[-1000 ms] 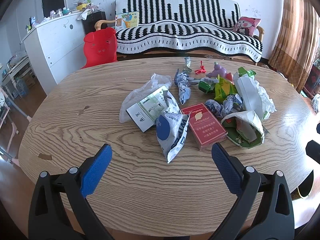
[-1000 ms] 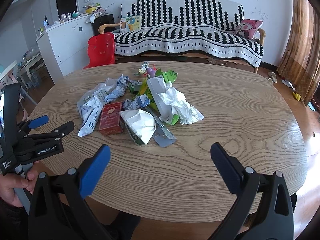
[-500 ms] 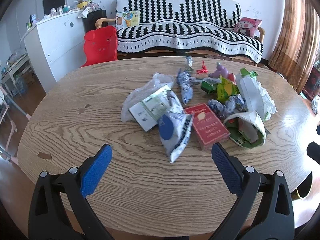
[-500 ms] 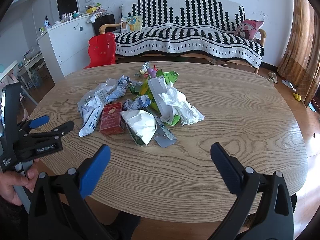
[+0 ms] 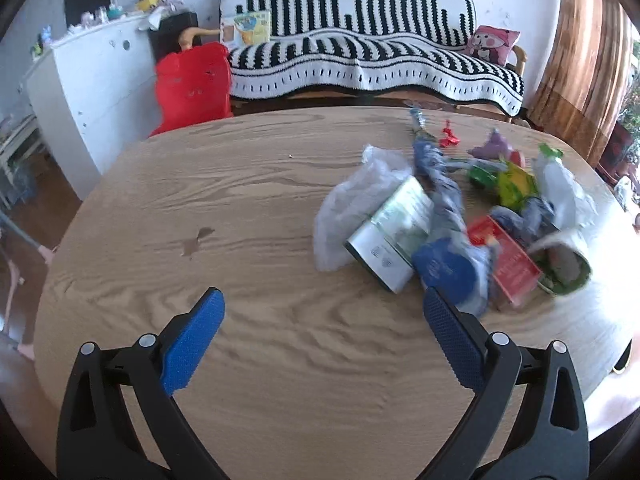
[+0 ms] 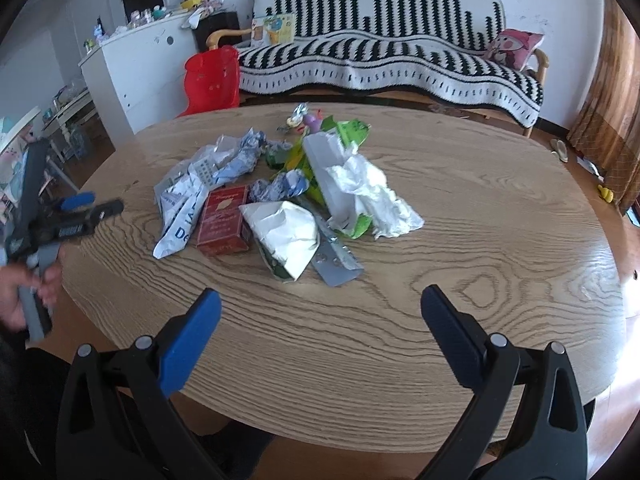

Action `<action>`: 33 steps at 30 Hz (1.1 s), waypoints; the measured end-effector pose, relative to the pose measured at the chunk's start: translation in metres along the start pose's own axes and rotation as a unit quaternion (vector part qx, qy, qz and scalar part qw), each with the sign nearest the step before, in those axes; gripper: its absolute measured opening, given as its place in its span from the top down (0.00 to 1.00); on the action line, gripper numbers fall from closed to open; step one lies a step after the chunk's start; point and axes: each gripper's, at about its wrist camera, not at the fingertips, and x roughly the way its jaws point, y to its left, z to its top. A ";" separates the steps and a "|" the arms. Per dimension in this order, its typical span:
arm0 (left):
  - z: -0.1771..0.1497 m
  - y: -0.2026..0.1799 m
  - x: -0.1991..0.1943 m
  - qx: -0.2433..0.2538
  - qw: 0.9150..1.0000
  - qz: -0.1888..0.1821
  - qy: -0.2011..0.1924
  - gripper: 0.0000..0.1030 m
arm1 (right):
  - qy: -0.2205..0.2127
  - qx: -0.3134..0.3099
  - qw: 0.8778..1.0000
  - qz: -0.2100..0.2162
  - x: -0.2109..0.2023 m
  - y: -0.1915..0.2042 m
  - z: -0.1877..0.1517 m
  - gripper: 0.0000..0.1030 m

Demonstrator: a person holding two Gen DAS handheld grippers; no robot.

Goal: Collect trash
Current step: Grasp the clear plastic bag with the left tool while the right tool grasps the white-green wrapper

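We see the trash heaped mid-tabletop, toward the far edge: a red carton [image 6: 222, 220] lying flat, a white-and-blue wrapper [image 6: 178, 216] touching its left side, a crumpled white tissue [image 6: 374, 196] at the right end, and a green-lined white bag [image 6: 286, 240] nearest the near edge.
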 end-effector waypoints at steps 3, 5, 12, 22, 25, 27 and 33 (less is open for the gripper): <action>0.029 0.020 0.024 -0.022 1.000 -0.021 0.003 0.06 | 0.008 -0.007 1.000 0.004 0.011 0.004 0.002 0.06; 0.053 0.027 0.048 -0.034 0.997 -0.062 0.024 0.06 | 0.011 -0.010 1.000 0.005 0.016 0.008 0.003 0.06; 0.087 -0.001 0.121 -0.010 0.991 -0.111 0.072 0.06 | 0.022 -0.007 1.000 0.013 0.037 0.008 0.014 0.07; 0.087 -0.030 0.144 -0.014 0.985 -0.151 0.079 0.65 | 0.026 -0.006 0.999 0.030 0.049 0.008 0.029 0.19; 0.089 -0.021 0.128 -0.039 0.987 -0.141 0.066 0.89 | 0.023 -0.008 0.999 0.035 0.048 0.010 0.033 0.23; 0.091 -0.010 0.112 -0.063 0.986 -0.146 0.049 0.93 | 0.018 -0.010 0.999 0.037 0.047 0.013 0.037 0.24; 0.096 0.012 0.049 -0.095 0.991 -0.088 -0.010 0.95 | 0.028 -0.031 0.999 0.029 0.058 0.022 0.047 0.24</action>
